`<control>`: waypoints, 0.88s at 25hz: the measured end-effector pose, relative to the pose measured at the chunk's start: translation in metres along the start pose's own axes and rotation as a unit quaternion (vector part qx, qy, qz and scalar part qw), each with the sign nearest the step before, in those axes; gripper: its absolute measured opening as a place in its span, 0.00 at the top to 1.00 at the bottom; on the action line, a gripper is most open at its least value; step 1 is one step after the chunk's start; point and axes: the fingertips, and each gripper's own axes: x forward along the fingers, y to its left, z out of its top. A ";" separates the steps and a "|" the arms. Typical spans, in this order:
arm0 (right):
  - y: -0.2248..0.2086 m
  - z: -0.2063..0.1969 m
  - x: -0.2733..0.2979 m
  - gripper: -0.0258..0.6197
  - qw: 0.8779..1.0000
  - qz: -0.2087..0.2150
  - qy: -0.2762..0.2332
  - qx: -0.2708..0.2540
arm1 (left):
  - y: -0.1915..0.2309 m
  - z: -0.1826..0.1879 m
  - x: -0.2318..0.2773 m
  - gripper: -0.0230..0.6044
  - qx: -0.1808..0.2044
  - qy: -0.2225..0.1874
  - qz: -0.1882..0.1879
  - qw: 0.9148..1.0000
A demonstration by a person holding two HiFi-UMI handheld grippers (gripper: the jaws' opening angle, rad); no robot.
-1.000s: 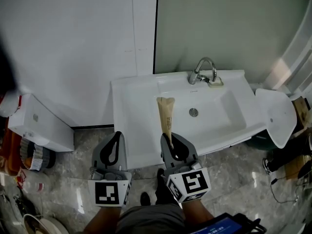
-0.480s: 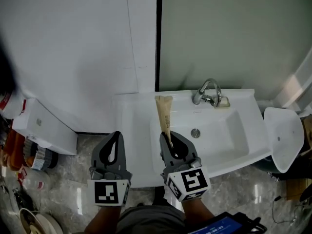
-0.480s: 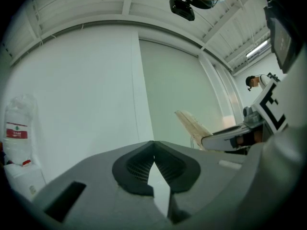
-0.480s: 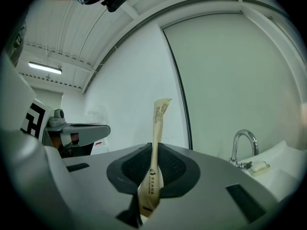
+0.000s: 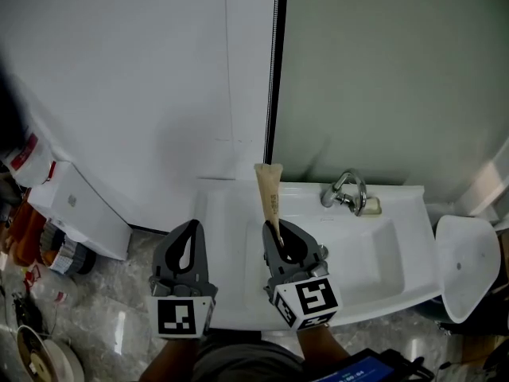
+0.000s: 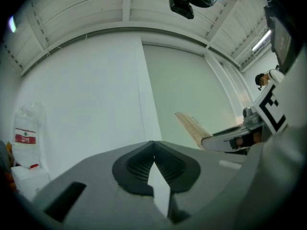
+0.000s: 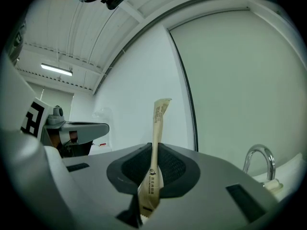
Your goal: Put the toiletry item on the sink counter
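A long tan paper sachet, the toiletry item (image 5: 270,196), sticks up and forward out of my right gripper (image 5: 280,237), whose jaws are shut on its lower end. The same sachet (image 7: 156,143) stands upright between the pads in the right gripper view. It hangs above the left part of the white sink counter (image 5: 225,237). My left gripper (image 5: 184,243) is beside it at the left, jaws shut with nothing between them. In the left gripper view the sachet (image 6: 192,128) and the right gripper show at the right.
A chrome tap (image 5: 347,191) stands at the back of the basin (image 5: 362,249). A white toilet lid (image 5: 468,265) is at the right. A white box (image 5: 79,213) and clutter sit on the floor at the left. White and pale green wall panels rise behind the sink.
The view has tilted up: the sink has slid lower and right in the picture and more wall shows. Both grippers keep their pose, the right still shut on the sachet.
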 end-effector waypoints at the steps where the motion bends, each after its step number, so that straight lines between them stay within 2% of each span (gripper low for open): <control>1: -0.001 -0.001 0.003 0.90 1.000 0.003 0.002 0.001 | 0.001 -0.001 0.002 0.94 -0.001 0.002 0.003 1.000; 12: -0.017 -0.034 0.039 0.90 0.999 -0.001 0.042 0.014 | 0.016 -0.038 0.038 0.94 -0.020 0.035 0.000 0.999; 22: -0.016 -0.083 0.104 0.90 0.994 0.006 0.101 0.030 | 0.062 -0.089 0.080 0.94 -0.037 0.079 0.003 0.996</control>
